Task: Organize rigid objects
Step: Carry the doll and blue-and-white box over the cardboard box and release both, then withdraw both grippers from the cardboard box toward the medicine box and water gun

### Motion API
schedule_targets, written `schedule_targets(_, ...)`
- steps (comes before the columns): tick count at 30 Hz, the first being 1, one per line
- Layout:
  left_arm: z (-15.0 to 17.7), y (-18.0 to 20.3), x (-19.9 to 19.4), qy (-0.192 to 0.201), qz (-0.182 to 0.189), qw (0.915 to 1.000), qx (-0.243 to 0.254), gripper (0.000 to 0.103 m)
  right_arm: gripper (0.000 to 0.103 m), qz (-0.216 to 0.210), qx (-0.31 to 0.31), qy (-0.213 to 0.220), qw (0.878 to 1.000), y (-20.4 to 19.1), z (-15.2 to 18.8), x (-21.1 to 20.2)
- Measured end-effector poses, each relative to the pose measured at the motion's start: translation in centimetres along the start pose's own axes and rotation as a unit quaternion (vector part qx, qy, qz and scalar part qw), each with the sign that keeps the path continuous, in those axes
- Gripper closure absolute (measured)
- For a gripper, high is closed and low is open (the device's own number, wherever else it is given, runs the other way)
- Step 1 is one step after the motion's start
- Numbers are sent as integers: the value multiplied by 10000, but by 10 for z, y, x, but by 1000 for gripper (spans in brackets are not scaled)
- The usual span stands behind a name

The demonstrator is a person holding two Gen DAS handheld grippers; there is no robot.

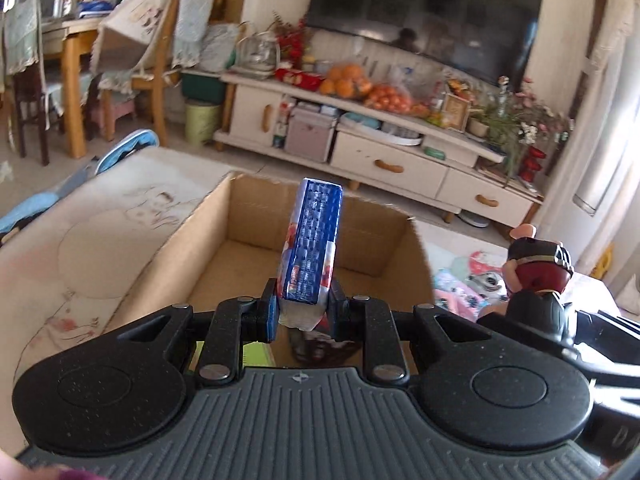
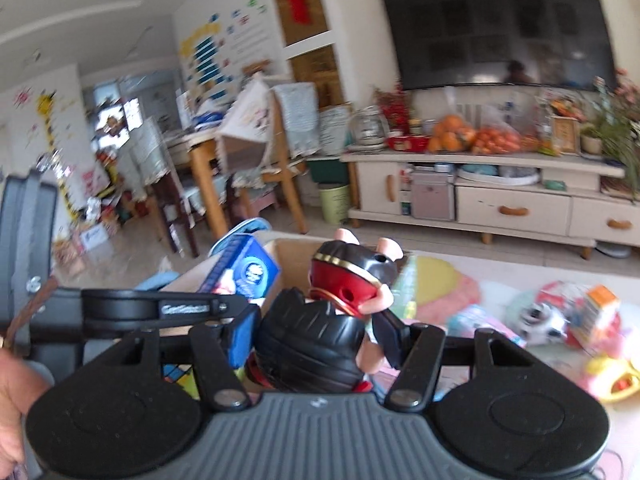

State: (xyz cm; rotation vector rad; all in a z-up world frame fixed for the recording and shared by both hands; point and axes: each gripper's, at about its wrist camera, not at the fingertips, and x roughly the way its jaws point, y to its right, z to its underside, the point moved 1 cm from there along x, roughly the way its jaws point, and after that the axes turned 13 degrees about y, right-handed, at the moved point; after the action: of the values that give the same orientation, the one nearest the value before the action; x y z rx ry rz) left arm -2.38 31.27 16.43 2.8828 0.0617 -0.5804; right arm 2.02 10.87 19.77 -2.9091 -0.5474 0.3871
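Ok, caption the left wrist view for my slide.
Left gripper clamps a blue carton above an open cardboard box.

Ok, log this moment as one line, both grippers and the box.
left gripper: shut on blue carton | right gripper: shut on toy figure | cardboard box: open, ahead

box (image 1: 308, 240) above carton (image 1: 180, 256) | figurine (image 1: 536, 268) right of box | carton on table (image 1: 80, 240)
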Motion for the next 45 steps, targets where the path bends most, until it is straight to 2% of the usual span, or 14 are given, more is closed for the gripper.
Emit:
schedule_targets(6, -1, -10, -2, -120, -119, 9997, -153, 77, 42, -245, -369, -254, 9987, -17, 10, 22)
schedule_targets(12, 4, 0, -8, -132, -196, 9997, -79, 79, 41, -276, -577, -493, 9967, -30, 25, 33)
schedule_targets(14, 4, -1, -8, -104, -217, 9997, -83, 79, 38, -303, -534, -485, 9969, -30, 28, 31)
schedule_targets(16, 4, 0, -9, -61, -269, 9996, -42, 78, 28, -298, -454, -388, 9978, -30, 28, 25)
schedule_targets(20, 2, -1, -10, 8, -283, 9996, -99, 75, 27, -164, -419, -196, 9988, -30, 27, 12)
schedule_targets(21, 2, -2, -11, 34, -282, 9995, -122, 72, 27, -131, -403, -155, 9990, -29, 27, 7)
schedule_targets(23, 1, -1, -11, 92, -300, 9994, -133, 57, 26, -33, -388, -67, 9992, -27, 26, 0)
schedule_targets(24, 1, 0, -12, 123, -308, 9994, -108, 43, 23, 39, -394, -21, 9992, -26, 27, -6)
schedule_targets(26, 2, 3, -14, 181, -286, 9994, 7, 36, 21, 219, -463, 79, 9987, -25, 28, -15)
schedule_targets(28, 3, 5, -15, 227, -267, 9993, 101, 20, 20, 372, -547, 137, 9977, -22, 32, -23)
schedule_targets(30, 4, 6, -16, 278, -257, 9992, 154, 9, 20, 519, -624, 172, 9966, -19, 36, -31)
schedule_targets(34, 6, 7, -18, 322, -194, 9990, 245, 5, 20, 704, -677, 190, 9950, -9, 46, -43)
schedule_targets(40, 6, 7, -17, 355, -123, 9986, 368, 2, 20, 1004, -876, -29, 9911, 8, 66, -40)
schedule_targets(45, 7, 7, -14, 339, -80, 9982, 497, 1, 13, 1067, -955, -263, 9893, 25, 86, -28)
